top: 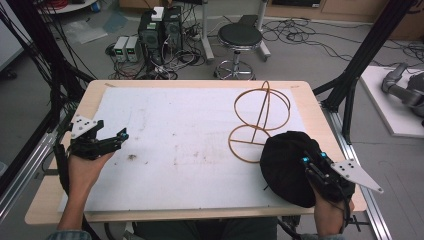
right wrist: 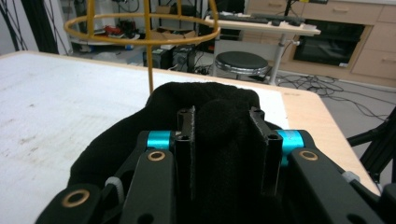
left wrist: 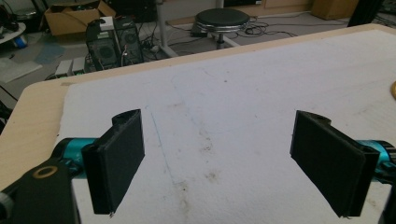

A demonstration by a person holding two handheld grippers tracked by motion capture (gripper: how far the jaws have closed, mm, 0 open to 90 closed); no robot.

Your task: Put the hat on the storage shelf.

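Black hat pinched at the lower right of a stained white tabletop

A pale wooden tabletop point(top: 50, 200) under a stained white mat point(top: 190, 130) stands among floor cables, with a round black stool point(top: 240, 36) at the top. The gold wire stand point(top: 260, 122), right of centre, is bare. The left gripper point(top: 107, 140) has its jaws spread wide over the mat; the right gripper point(top: 312, 160) pinches the soft black fabric hat point(top: 285, 165) beside the stand's base ring.

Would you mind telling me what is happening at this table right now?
A person at the table works with a gripper in each hand. The right gripper is clamped on a fold of a black hat, beside a golden wire stand. The left gripper hangs open over the white mat, holding nothing.
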